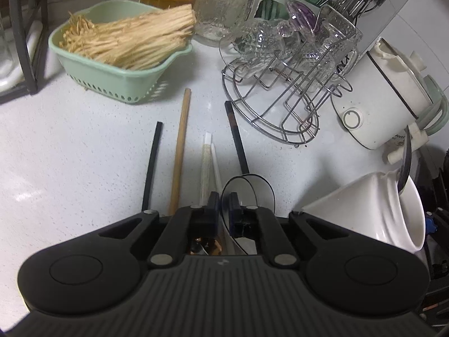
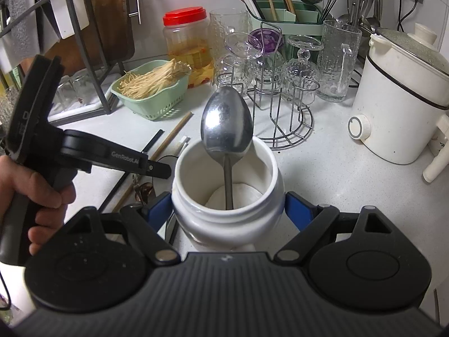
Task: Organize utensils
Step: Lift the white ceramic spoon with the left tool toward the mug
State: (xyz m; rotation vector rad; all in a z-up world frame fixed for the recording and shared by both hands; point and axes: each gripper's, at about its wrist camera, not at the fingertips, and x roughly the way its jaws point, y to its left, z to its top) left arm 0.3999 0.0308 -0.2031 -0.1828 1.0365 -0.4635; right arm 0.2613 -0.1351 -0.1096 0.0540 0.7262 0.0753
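My right gripper (image 2: 228,216) is shut on a white ceramic jar (image 2: 227,196) and holds it upright. A metal spoon (image 2: 226,123) stands in the jar, bowl up. The jar (image 1: 378,205) and spoon (image 1: 405,165) also show at the right of the left wrist view. My left gripper (image 1: 223,206) hangs low over loose chopsticks on the white counter: two black ones (image 1: 153,160) (image 1: 237,137), a wooden one (image 1: 181,146) and white ones (image 1: 207,157). Its jaws stand nearly closed over the white ones; whether they grip one is unclear.
A green basket of enoki mushrooms (image 1: 123,56) lies behind the chopsticks. A wire rack with glasses (image 1: 291,64) stands to the right, a white cooker (image 1: 387,98) beyond it. A green utensil holder (image 2: 286,16) with chopsticks stands at the back. A black cable (image 1: 249,185) loops by the left fingers.
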